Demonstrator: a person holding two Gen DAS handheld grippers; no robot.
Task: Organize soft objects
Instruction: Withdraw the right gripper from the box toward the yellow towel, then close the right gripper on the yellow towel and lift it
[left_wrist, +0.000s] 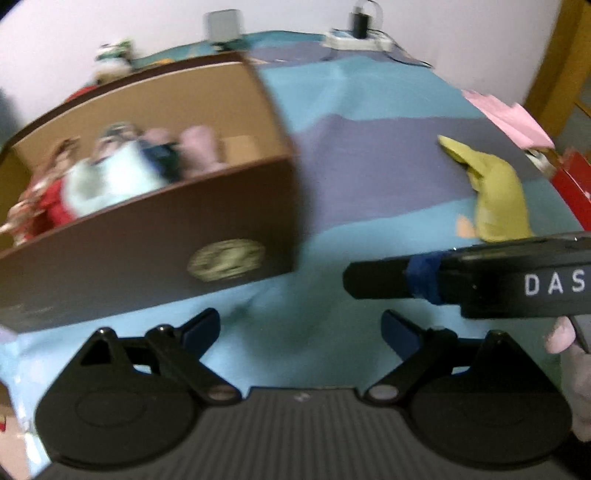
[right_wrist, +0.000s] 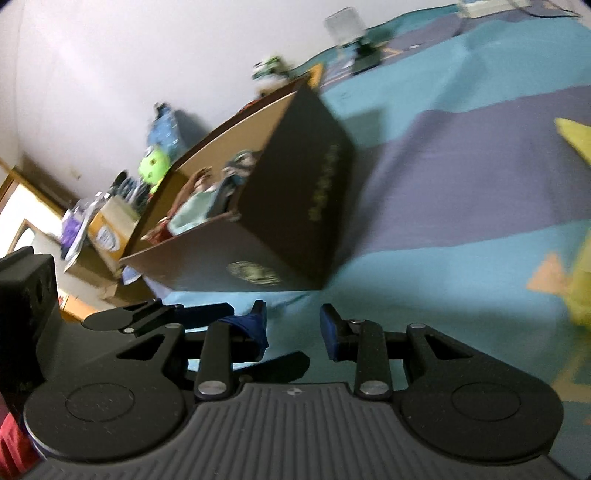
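- A dark brown cardboard box (left_wrist: 147, 240) sits open on a bed covered by a blue and purple patterned sheet (left_wrist: 369, 155), with a round gold emblem (left_wrist: 226, 259) on its near wall.
- Inside the box lie several soft things, blurred: a pale mint piece (left_wrist: 110, 181), something red with a floral print (left_wrist: 44, 199), a dark one and a pink one (left_wrist: 199, 147) toward the right end.
- A yellow-green cloth (left_wrist: 495, 195) lies crumpled on the sheet, well to the right of the box and apart from it; nothing grips it.
- The left gripper (left_wrist: 301, 332) hovers over bare sheet just in front of the box, its blue-padded fingers (left_wrist: 201, 328) spread wide with nothing between them.
- The right gripper (right_wrist: 293, 325) hangs over the sheet near the box's front corner, its jaws parted and empty; in the left wrist view its black body (left_wrist: 480, 277) reaches in from the right, lettered in white.
- A pink folded cloth (left_wrist: 509, 118) rests at the far right edge of the bed, beside something red (left_wrist: 572, 188).
- A white power strip (left_wrist: 354, 40) with a black plug lies at the head of the bed by the wall.
- Beyond the box, against the wall, stand a few toys, among them a bright green one (right_wrist: 153, 168).
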